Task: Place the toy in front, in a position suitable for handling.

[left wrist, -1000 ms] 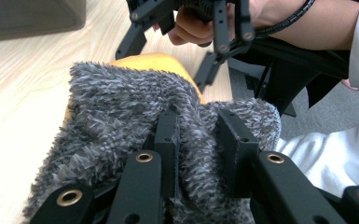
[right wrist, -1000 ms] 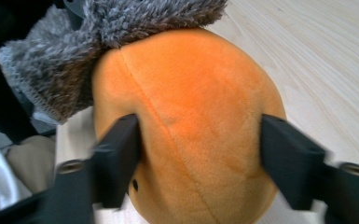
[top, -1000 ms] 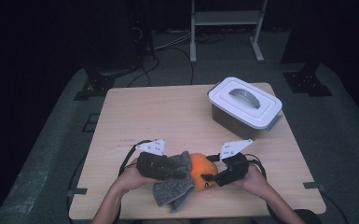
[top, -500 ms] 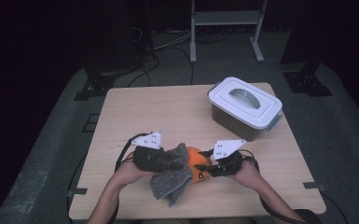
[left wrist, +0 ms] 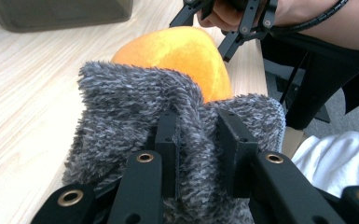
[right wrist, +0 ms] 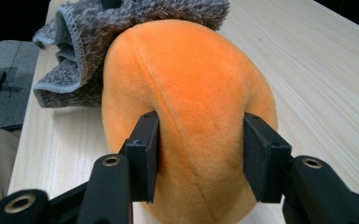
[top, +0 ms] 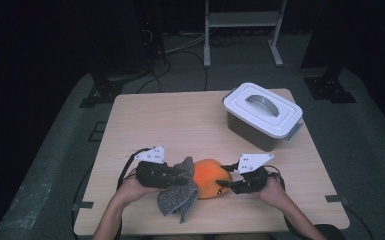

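An orange plush toy (top: 209, 184) (right wrist: 186, 93) lies near the table's front edge. A grey fuzzy cloth (top: 179, 198) (left wrist: 130, 107) (right wrist: 98, 28) is draped against its left side. My left gripper (top: 182, 175) (left wrist: 198, 135) is shut on a bunched fold of the cloth. My right gripper (top: 225, 184) (right wrist: 198, 140) holds the plush's right end between its pads, which dent the fabric. Its jaws have just been opening slightly with the plush still between them. The left gripper view has the plush (left wrist: 177, 51) behind the cloth and the right gripper (left wrist: 228, 23) beyond it.
A grey lidded container (top: 262, 114) with a white lid and handle stands at the back right of the wooden table (top: 180, 120). Its dark wall (left wrist: 60, 11) is at the top of the left gripper view. Cables and stands lie on the floor behind.
Both grippers stay at the plush and cloth in about the same place. The hands have shifted only a little.
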The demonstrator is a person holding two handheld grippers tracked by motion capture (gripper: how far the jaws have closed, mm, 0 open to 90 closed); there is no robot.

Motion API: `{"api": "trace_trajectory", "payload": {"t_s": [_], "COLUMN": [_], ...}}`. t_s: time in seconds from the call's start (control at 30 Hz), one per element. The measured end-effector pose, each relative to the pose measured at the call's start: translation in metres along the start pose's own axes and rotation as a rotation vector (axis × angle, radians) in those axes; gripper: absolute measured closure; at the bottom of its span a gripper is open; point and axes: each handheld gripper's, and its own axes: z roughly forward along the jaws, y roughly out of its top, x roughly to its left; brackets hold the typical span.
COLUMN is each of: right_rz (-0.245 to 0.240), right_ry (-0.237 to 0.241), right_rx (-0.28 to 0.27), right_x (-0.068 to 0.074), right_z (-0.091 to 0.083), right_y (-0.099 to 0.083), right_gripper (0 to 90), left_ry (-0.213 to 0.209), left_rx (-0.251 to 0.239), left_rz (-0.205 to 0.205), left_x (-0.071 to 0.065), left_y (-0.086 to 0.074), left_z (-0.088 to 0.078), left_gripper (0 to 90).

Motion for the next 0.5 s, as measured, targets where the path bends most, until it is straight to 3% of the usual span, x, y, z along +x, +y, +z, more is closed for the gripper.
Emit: {"api": "trace_trajectory", "payload": {"t_s": [0.13,0.17,0.3,0.5], "right_rz": [0.026,0.031,0.027,0.049], "right_ry": [-0.017,-0.019,-0.028,-0.023], "right_rx": [-0.002,-0.007,-0.001,0.001], "right_x": [0.000,0.000,0.001,-0.003], "right_z": [0.002,0.003,0.004,0.003], "right_y": [0.002,0.004,0.007,0.004], "right_gripper": [50.4,50.4,50.5,50.2], "left_ry": [-0.009,-0.026,-0.016,0.018], "left_rx": [-0.030,-0.043,-0.012,-0.004], "left_rz": [0.023,0.046,0.087,0.040], "left_x": [-0.004,-0.008,-0.013,-0.003], "left_y": [0.007,0.014,0.020,0.007], "left_z": [0.003,0.006,0.012,0.001], "left_gripper": [72.3,72.2,72.2,72.2]}}
